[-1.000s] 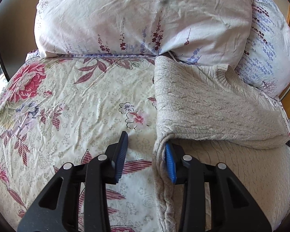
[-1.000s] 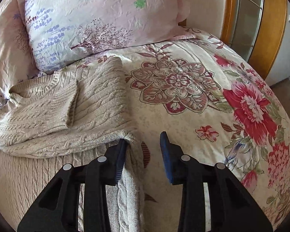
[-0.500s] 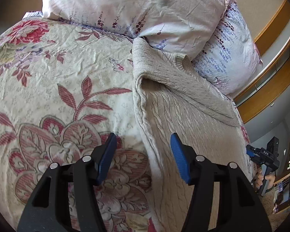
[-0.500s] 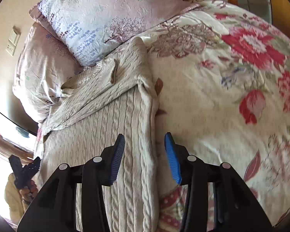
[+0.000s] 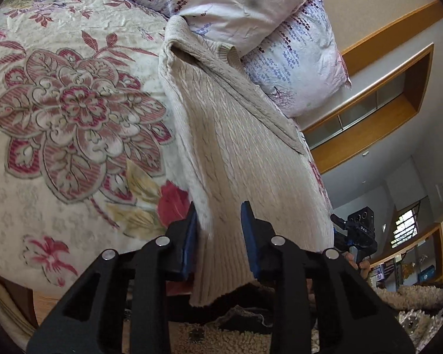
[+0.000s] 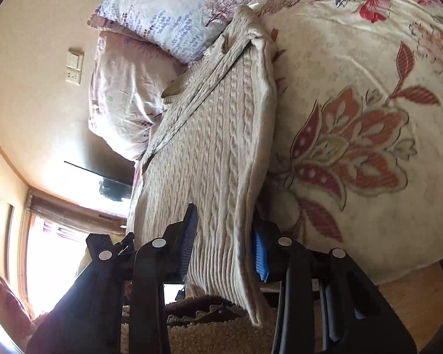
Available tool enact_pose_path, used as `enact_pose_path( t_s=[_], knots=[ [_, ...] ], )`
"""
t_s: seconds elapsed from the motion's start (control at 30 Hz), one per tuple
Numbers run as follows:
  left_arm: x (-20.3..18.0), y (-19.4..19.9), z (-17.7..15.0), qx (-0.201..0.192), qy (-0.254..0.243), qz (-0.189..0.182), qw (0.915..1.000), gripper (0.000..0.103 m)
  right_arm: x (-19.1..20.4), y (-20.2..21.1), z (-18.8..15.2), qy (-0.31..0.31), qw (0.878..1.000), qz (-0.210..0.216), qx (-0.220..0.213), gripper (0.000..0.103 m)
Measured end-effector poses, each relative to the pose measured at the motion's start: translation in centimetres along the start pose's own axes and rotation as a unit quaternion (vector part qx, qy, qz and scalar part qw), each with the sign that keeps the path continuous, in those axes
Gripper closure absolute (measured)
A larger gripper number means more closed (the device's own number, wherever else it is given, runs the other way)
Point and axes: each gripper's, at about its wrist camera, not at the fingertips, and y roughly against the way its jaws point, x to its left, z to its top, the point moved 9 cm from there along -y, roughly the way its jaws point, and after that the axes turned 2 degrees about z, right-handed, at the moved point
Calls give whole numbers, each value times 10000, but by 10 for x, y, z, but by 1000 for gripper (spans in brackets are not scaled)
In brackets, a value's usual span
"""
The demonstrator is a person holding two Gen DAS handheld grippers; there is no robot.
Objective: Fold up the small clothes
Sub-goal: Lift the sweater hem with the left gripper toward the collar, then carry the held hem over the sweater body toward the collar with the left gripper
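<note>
A beige cable-knit sweater (image 5: 236,147) lies lengthwise on the floral bed cover, sleeves folded across its top near the pillows; its ribbed hem hangs over the bed's near edge. My left gripper (image 5: 220,236) is open, its blue pads on either side of the hem's left corner. My right gripper (image 6: 226,236) is open, its pads straddling the hem's right corner of the sweater (image 6: 215,153). The cloth runs between the jaws of both grippers, and the jaws stand apart.
Two floral pillows (image 5: 295,59) lean at the head of the bed. The floral bed cover (image 5: 59,118) spreads left of the sweater and in the right wrist view (image 6: 369,118) right of it. A shaggy rug (image 5: 221,336) lies below the bed edge. The right gripper's body (image 5: 357,230) shows at right.
Both grippers have pulled back along the sweater from the folded sleeves to its hem at the bed's edge. They stay open, and the hem now lies between their pads.
</note>
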Motion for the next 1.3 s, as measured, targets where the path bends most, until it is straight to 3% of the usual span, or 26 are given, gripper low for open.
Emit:
enact_pose_path(
  t_s=[0.07, 0.1, 0.27, 0.4, 0.53, 0.7, 0.93, 1.03, 1.3],
  knots=[
    [-6, -2, -13, 177, 70, -207, 9996, 73, 0, -5, -10, 4, 9999, 125, 76, 67],
    [-7, -5, -19, 265, 129, -257, 9992, 74, 0, -8, -12, 33, 9998, 167, 89, 72],
    [-7, -6, -21, 171, 358, -442, 9982, 75, -1, -9, -12, 60, 9994, 337, -31, 81],
    [-10, -8, -24, 197, 239, -274, 9991, 76, 1, -11, -13, 296, 9993, 223, -54, 83],
    [-8, -14, -18, 260, 230, -95, 9994, 89, 1, -13, -15, 499, 9987, 42, -71, 86],
    [-6, -15, -14, 223, 144, 110, 9996, 95, 2, -10, -18, 1014, 9941, -262, -295, 88],
    [-6, -11, 1, -33, -214, 450, 9988, 96, 17, -10, -15, 1979, 9749, -817, -608, 95],
    [-8, -5, 12, -268, -377, 579, 9973, 96, 37, -5, -8, 2474, 9602, -844, -980, 96],
    [-15, 0, 43, -794, -823, 1017, 9882, 97, 66, -6, 16, 3359, 9152, -1582, -1566, 96]
  ],
)
